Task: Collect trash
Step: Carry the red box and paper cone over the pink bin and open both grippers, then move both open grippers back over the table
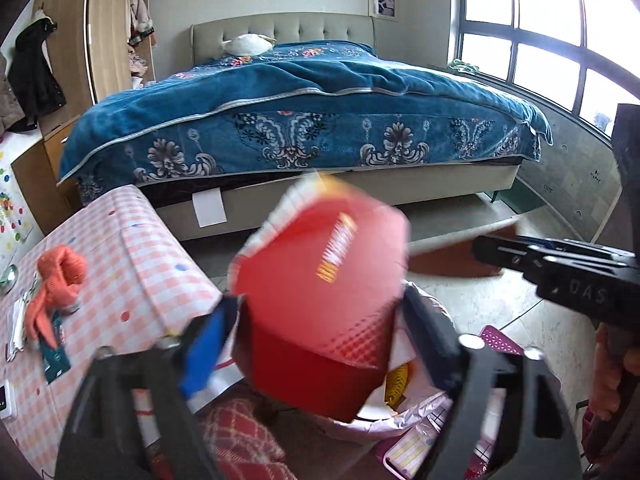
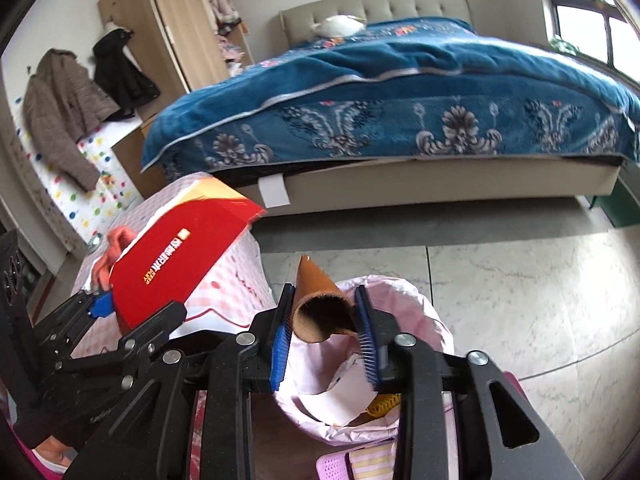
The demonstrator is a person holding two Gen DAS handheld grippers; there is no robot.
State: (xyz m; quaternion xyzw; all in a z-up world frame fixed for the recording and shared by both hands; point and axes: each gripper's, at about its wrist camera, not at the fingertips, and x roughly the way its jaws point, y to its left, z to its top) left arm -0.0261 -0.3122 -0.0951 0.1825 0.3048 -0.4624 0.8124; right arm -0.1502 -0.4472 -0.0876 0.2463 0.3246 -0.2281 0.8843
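Left tongs stand spread wide, red box blurred between the pads, above the pink-lined bin. Only the left view shows the orange cloth on the checked surface. Right tongs pinch a brown cardboard tube over the bin, seen clearly only in the right view.
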